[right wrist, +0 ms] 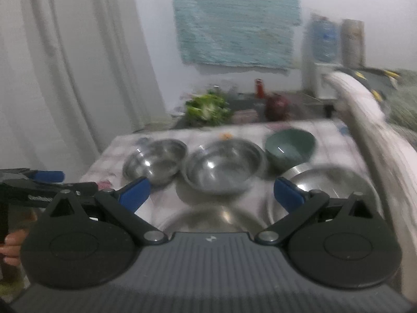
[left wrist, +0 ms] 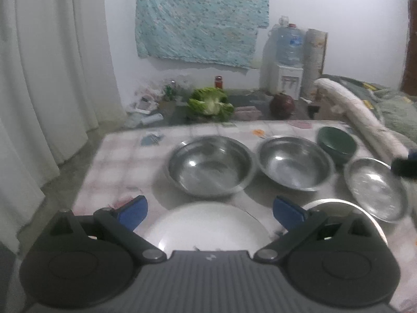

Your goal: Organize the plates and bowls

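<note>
On the checked table (left wrist: pixel 117 161) stand two steel bowls, a left one (left wrist: pixel 209 165) and a middle one (left wrist: pixel 294 163), a dark green bowl (left wrist: pixel 336 143), a steel plate (left wrist: pixel 375 187), a white plate (left wrist: pixel 206 228) at the front and another steel plate (left wrist: pixel 338 206) beside it. My left gripper (left wrist: pixel 209 212) is open above the white plate, empty. My right gripper (right wrist: pixel 211 194) is open and empty above a steel plate (right wrist: pixel 208 219), with the middle steel bowl (right wrist: pixel 224 167), green bowl (right wrist: pixel 289 148) and right steel plate (right wrist: pixel 325 185) beyond. The left gripper (right wrist: pixel 49 176) shows at the left edge.
Behind the table lie a cabbage (left wrist: pixel 211 103), a dark round object (left wrist: pixel 282 105), a red jar (left wrist: pixel 218 82) and clutter. A water dispenser (left wrist: pixel 288 60) stands at the wall. A rolled white cloth (left wrist: pixel 359 114) runs along the table's right side. Curtains (left wrist: pixel 52 78) hang on the left.
</note>
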Demonstrator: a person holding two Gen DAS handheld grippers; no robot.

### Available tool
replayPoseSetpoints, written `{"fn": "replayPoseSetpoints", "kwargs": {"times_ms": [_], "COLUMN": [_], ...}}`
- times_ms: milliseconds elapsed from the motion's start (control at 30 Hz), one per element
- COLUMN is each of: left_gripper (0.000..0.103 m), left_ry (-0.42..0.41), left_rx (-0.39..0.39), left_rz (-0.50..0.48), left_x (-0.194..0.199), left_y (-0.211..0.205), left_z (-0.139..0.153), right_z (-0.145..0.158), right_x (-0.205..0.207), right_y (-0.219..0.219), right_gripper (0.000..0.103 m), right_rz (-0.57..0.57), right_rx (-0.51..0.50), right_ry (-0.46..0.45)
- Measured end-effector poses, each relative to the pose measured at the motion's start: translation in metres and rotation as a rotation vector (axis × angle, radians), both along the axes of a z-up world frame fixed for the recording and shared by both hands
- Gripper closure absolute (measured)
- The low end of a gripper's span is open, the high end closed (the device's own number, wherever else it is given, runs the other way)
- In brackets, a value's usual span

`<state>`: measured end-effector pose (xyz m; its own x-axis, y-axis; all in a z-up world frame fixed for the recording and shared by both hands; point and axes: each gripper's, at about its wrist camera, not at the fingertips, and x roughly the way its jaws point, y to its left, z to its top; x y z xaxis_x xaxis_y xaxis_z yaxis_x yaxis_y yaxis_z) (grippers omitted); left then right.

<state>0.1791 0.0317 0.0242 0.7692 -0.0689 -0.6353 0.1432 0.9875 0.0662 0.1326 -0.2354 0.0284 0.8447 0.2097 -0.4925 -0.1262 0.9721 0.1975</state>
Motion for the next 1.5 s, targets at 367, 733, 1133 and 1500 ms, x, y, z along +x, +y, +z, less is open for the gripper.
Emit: {"fn": "replayPoseSetpoints", "kwargs": {"times_ms": [367, 733, 1133, 1500], "left_gripper": [0.005, 0.038, 0.079, 0.079], "left_ry": [0.057, 0.202, 0.266, 0.266], "left_rx": [0.012, 0.002, 0.027, 0.013], "left_rz": [0.013, 0.021, 0.061, 0.135], "left_x": [0.093, 0.154, 0.17, 0.175], "left_y": [0.034, 0.043, 0.052, 0.077], "left_z": [-0.024, -0.064, -0.086, -0.079], "right_z": [0.01, -0.06, -0.088, -0.079], "right_x": [0.184, 0.311, 0.328, 0.325], "right_y": [0.058, 0.097, 0.121, 0.131], "right_gripper": [0.009, 0.035, 0.086, 0.089], "right_rz": [0.259, 0.329, 0.374, 0.386], "right_rx": [-0.075, 0.008, -0.123, -0.082], "right_ry": [0.068, 0.358, 0.413, 0.392]}}
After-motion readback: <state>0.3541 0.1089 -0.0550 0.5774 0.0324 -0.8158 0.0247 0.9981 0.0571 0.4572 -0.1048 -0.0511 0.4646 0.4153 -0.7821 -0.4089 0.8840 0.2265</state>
